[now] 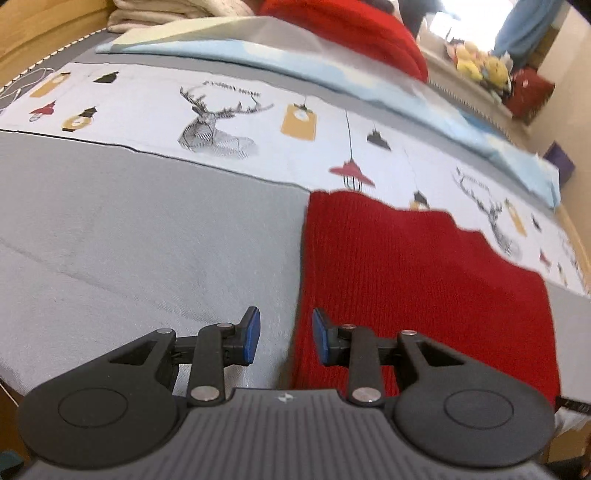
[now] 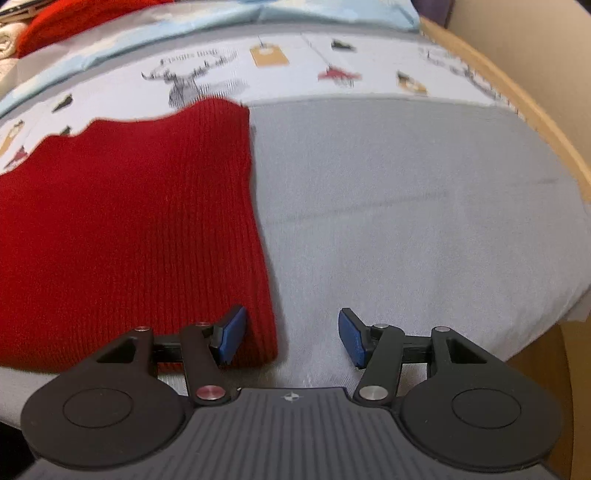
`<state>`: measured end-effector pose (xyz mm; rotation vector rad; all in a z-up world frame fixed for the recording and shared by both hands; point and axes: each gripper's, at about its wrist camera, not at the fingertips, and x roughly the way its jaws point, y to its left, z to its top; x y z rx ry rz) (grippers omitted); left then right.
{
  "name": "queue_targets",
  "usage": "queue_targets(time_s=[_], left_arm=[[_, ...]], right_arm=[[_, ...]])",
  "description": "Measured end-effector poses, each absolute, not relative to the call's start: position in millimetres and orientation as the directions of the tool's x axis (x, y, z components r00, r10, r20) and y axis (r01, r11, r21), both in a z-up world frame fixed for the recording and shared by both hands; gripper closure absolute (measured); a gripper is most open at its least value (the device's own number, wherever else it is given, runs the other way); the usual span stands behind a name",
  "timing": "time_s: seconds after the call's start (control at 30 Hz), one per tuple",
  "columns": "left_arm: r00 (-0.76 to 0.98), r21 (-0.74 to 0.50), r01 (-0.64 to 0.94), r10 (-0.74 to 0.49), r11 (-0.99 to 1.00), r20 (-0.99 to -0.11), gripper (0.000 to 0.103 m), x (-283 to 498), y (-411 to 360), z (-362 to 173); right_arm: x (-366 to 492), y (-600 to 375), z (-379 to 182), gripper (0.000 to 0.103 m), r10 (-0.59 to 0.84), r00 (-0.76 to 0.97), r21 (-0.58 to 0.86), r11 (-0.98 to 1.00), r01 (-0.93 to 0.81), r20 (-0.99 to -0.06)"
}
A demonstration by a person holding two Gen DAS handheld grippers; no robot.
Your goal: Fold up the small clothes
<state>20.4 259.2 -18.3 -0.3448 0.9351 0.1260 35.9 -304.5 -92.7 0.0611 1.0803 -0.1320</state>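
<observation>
A red ribbed knit garment [image 1: 417,288] lies flat and folded on the grey bed sheet; it also shows in the right wrist view [image 2: 125,229]. My left gripper [image 1: 286,338] is open and empty, straddling the garment's left near edge, with its right finger over the knit. My right gripper [image 2: 291,336] is open and empty at the garment's right near corner, its left finger over the knit and its right finger over bare sheet.
A printed cover with deer and lanterns [image 1: 221,122] lies beyond the garment. A light blue folded quilt [image 1: 332,77] and another red cloth [image 1: 354,33] lie further back. A wooden bed frame [image 2: 517,107] runs along the right. Plush toys [image 1: 480,66] sit far off.
</observation>
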Motion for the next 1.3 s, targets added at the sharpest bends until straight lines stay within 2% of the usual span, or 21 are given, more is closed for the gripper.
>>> queue_targets(time_s=[0.13,0.27,0.5,0.57,0.63,0.73,0.8,0.87,0.93,0.97,1.0,1.13,1.3], left_arm=[[0.639,-0.255,-0.266,-0.028,0.930,-0.769,0.066,13,275,-4],[0.676,-0.279,-0.314,0.008,0.907,-0.736,0.065,9,303,10],[0.707,-0.288,-0.402,0.095,0.869,-0.701,0.065,-7,349,23],[0.703,-0.301,-0.423,0.100,0.854,-0.704,0.065,-11,362,22],[0.698,-0.304,-0.440,0.109,0.845,-0.708,0.065,-15,373,19],[0.687,-0.292,-0.458,0.126,0.840,-0.715,0.065,-21,386,15],[0.680,-0.286,-0.467,0.132,0.837,-0.721,0.065,-26,394,13],[0.675,-0.283,-0.469,0.133,0.837,-0.726,0.065,-30,399,11],[0.671,-0.278,-0.473,0.137,0.836,-0.729,0.065,-31,405,9],[0.669,-0.276,-0.474,0.138,0.836,-0.730,0.065,-32,406,8],[0.668,-0.276,-0.475,0.138,0.836,-0.731,0.065,-31,408,7],[0.662,-0.275,-0.479,0.137,0.834,-0.737,0.064,-31,414,4],[0.657,-0.281,-0.482,0.131,0.830,-0.743,0.062,-30,421,0]], right_arm=[[32,-299,-84,0.044,-0.127,0.485,-0.051,0.985,0.166,-0.865],[10,-260,-55,0.045,-0.219,0.613,-0.148,0.975,0.166,-0.759],[-19,-125,-53,0.047,0.063,0.699,-0.069,0.985,-0.159,-0.712],[-25,-84,-56,0.052,0.158,0.701,-0.046,0.964,-0.264,-0.696],[-30,-42,-61,0.063,0.240,0.689,-0.039,0.931,-0.363,-0.685],[-36,10,-67,0.072,0.331,0.662,-0.023,0.885,-0.466,-0.672],[-37,42,-69,0.073,0.354,0.645,-0.034,0.861,-0.508,-0.678],[-38,68,-74,0.073,0.381,0.618,-0.039,0.831,-0.555,-0.687],[-36,87,-79,0.068,0.391,0.591,-0.066,0.794,-0.604,-0.705],[-37,99,-84,0.057,0.385,0.575,-0.088,0.773,-0.628,-0.722],[-38,109,-87,0.051,0.380,0.560,-0.113,0.747,-0.655,-0.736],[-44,133,-103,0.045,0.339,0.547,-0.213,0.668,-0.713,-0.766],[-48,152,-125,0.045,0.269,0.588,-0.339,0.608,-0.718,-0.762]])
